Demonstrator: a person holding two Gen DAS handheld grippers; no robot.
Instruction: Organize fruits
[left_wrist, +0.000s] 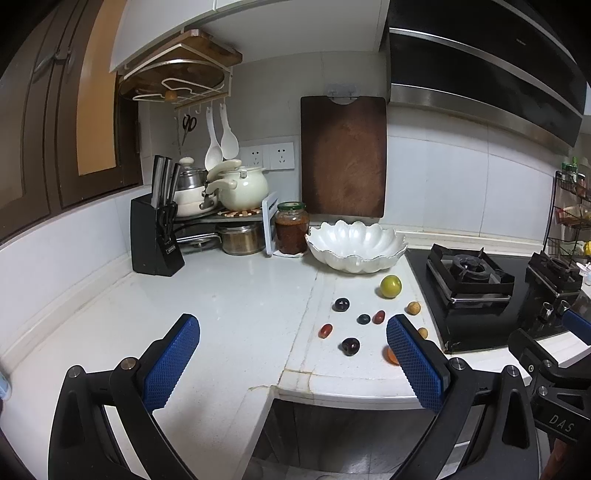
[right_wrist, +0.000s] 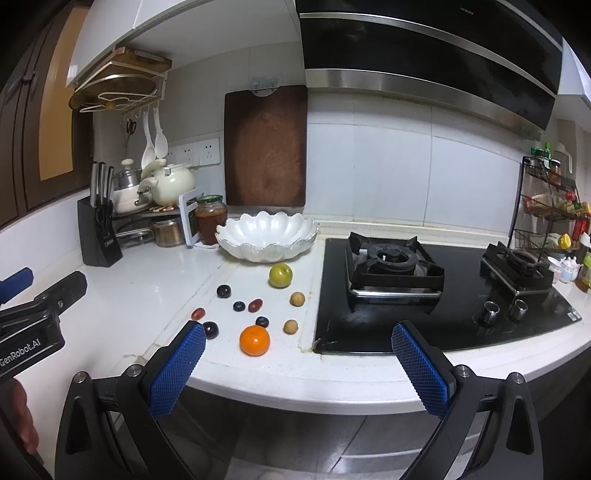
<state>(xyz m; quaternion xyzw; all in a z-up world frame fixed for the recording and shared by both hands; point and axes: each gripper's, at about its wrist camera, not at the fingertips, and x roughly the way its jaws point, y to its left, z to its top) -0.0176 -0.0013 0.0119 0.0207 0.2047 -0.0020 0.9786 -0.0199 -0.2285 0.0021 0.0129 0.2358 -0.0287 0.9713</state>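
Note:
A white scalloped bowl (right_wrist: 266, 236) (left_wrist: 356, 245) stands empty at the back of the white counter. In front of it lie loose fruits: a green apple (right_wrist: 280, 275) (left_wrist: 390, 286), an orange (right_wrist: 254, 340), dark plums (right_wrist: 223, 291) (left_wrist: 350, 346), small red fruits (right_wrist: 198, 314) (left_wrist: 325, 331) and tan longans (right_wrist: 297, 298) (left_wrist: 413, 308). My left gripper (left_wrist: 293, 363) hangs open over the counter's front edge, left of the fruits. My right gripper (right_wrist: 299, 369) is open too, hovering in front of the counter with the orange just beyond its left finger. Neither holds anything.
A black gas hob (right_wrist: 424, 291) lies right of the fruits. A knife block (left_wrist: 155, 236), pots (left_wrist: 240, 188) and a jar (left_wrist: 291, 229) crowd the back left corner. A wooden cutting board (right_wrist: 266, 147) leans on the wall. A spice rack (right_wrist: 550, 206) stands far right.

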